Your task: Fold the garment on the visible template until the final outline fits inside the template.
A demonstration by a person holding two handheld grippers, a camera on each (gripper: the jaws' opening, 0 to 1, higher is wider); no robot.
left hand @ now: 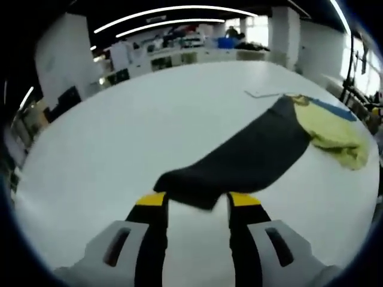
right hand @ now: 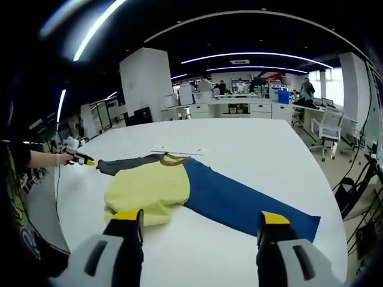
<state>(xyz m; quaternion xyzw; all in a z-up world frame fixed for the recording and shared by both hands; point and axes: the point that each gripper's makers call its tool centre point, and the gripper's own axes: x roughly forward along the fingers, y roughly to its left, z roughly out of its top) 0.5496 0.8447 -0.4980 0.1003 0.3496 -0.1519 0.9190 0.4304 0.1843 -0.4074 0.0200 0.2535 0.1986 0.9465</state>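
A: Step in hand?

B: Looks like the start of the sleeve fold. Long-sleeved top laid out flat on white table [left hand: 108, 143]: yellow body [right hand: 149, 188] in the middle, dark grey sleeve [left hand: 251, 155] stretched one way, blue sleeve [right hand: 239, 200] the other.

A: Left gripper [left hand: 195, 200]?

B: Fingers apart, straddling the cuff end of the dark grey sleeve. Cuff between the yellow tips, not pinched as far as can be told.

A: Right gripper [right hand: 201, 218]?

B: Fingers wide apart, empty, held above the table just short of the yellow body's near edge.

A: Template?

B: Hard to tell. Thin pale strip [right hand: 176, 150] on the table just beyond the collar; possibly a marker, too small to confirm.

A: Doing it well?

B: Probably: close on the cuff with both fabric layers inside, not just the top one. Lift low, carry the sleeve across onto the yellow body, lay flat without twist. Pin the yellow body with the right so nothing drags. Then same for the blue sleeve, the longer reach.

A: Risk?

B: Pulling the whole top sideways across the table; bunching at the shoulder seam.
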